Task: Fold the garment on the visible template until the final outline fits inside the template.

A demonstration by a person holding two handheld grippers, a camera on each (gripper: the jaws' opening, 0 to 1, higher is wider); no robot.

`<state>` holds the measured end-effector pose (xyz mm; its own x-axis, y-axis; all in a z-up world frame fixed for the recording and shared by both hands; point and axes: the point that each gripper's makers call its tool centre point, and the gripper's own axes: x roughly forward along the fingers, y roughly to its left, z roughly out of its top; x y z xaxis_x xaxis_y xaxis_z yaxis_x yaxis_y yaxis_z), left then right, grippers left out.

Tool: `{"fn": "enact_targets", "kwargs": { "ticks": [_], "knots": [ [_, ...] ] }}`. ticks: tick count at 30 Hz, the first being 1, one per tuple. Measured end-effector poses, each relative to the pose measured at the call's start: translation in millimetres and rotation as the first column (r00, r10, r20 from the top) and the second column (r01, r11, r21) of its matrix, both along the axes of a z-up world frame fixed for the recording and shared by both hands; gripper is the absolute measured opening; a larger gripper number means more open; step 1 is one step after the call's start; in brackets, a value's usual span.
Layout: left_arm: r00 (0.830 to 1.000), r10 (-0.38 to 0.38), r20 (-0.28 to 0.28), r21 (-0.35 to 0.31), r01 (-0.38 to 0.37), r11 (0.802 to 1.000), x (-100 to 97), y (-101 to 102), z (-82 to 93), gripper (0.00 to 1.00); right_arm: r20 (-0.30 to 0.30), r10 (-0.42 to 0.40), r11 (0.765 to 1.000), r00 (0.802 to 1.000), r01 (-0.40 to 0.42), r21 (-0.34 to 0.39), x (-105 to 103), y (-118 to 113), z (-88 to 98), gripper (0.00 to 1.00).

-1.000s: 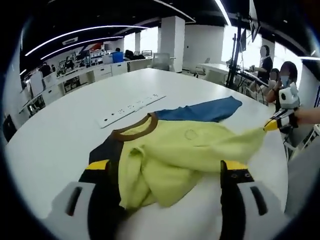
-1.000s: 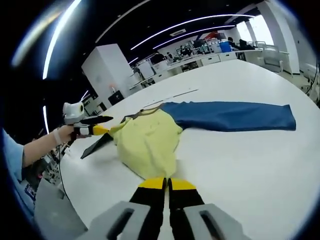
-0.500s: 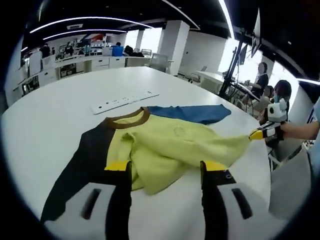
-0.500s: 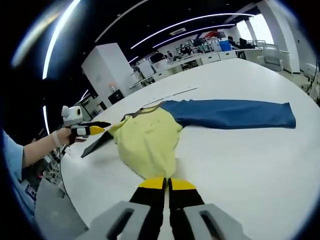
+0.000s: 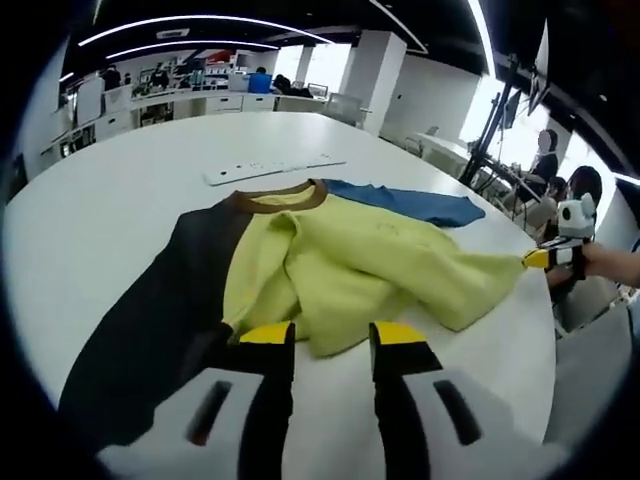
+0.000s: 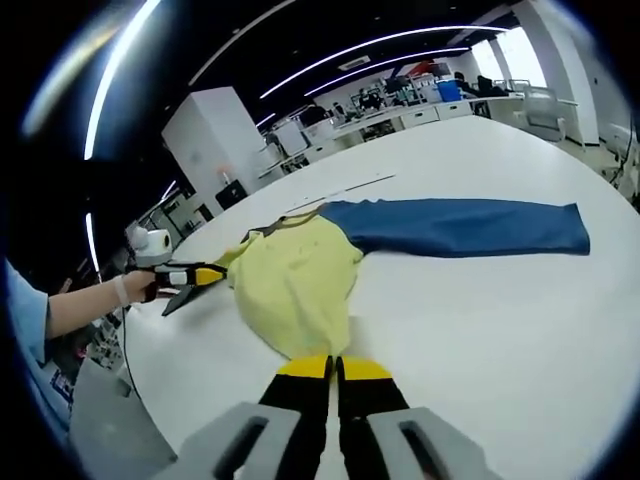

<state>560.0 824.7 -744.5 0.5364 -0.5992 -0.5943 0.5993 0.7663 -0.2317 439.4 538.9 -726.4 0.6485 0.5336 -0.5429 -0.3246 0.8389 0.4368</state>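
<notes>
White worktop [image 5: 110,190], office behind | garment [image 5: 350,265] bunched (white strip [image 5: 275,168] beyond) | left gripper [image 5: 325,335] fingers parted, empty | right gripper [image 6: 333,368] fingers pinch yellow hem.

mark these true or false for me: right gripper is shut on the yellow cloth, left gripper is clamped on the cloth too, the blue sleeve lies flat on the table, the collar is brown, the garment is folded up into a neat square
1. The right gripper is shut on the yellow cloth. True: its jaws meet on the cloth's near edge.
2. The left gripper is clamped on the cloth. False: its jaws stand apart, with the cloth's edge just beyond the tips.
3. The blue sleeve lies flat on the table. True.
4. The collar is brown. True.
5. The garment is folded into a neat square. False: it is spread out, with the yellow part bunched and the black sleeve extended.
</notes>
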Motion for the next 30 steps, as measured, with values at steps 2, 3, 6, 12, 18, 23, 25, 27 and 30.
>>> {"fn": "enact_targets", "kwargs": {
  "ticks": [2,3,6,12,18,23,25,27,30],
  "knots": [
    [1.000,0.005,-0.010,-0.004,-0.005,1.000,1.6,0,-3.0,0.27,0.000,0.001,1.000,1.000,-0.001,0.001,0,0,0.2,0.00],
    [1.000,0.008,-0.020,-0.011,-0.008,1.000,2.2,-1,-5.2,0.28,0.000,0.001,1.000,1.000,-0.001,0.002,0,0,0.1,0.00],
    [0.999,0.006,-0.034,-0.013,-0.007,1.000,1.5,-2,-9.5,0.26,-0.002,0.001,1.000,1.000,-0.001,0.002,-1,0,-0.1,0.00],
    [0.999,0.002,-0.053,-0.028,-0.004,1.000,-4.6,-4,-7.4,0.17,-0.002,-0.002,1.000,1.000,0.002,0.004,0,-2,-0.1,0.00],
    [0.998,0.024,-0.060,-0.039,-0.027,0.999,-10.0,4,-3.1,0.01,0.003,-0.002,1.000,1.000,0.002,0.003,-1,-2,1.6,0.00],
    [0.997,0.042,-0.069,-0.064,-0.047,0.997,-16.9,6,0.3,0.00,0.007,0.003,1.000,1.000,-0.003,0.002,-1,-1,3.6,0.00],
    [0.996,0.047,-0.073,-0.069,-0.052,0.996,-20.2,6,1.2,0.00,0.008,0.003,1.000,1.000,-0.003,0.002,-1,-1,4.1,0.00],
    [0.996,0.052,-0.071,-0.070,-0.057,0.996,-23.4,7,2.6,0.00,0.008,0.005,1.000,1.000,-0.005,0.003,-2,-1,5.1,0.00],
    [0.996,0.052,-0.070,-0.078,-0.058,0.995,-31.1,9,6.3,0.00,0.012,0.011,1.000,1.000,-0.011,0.001,-3,0,6.8,0.00]
  ]
}}
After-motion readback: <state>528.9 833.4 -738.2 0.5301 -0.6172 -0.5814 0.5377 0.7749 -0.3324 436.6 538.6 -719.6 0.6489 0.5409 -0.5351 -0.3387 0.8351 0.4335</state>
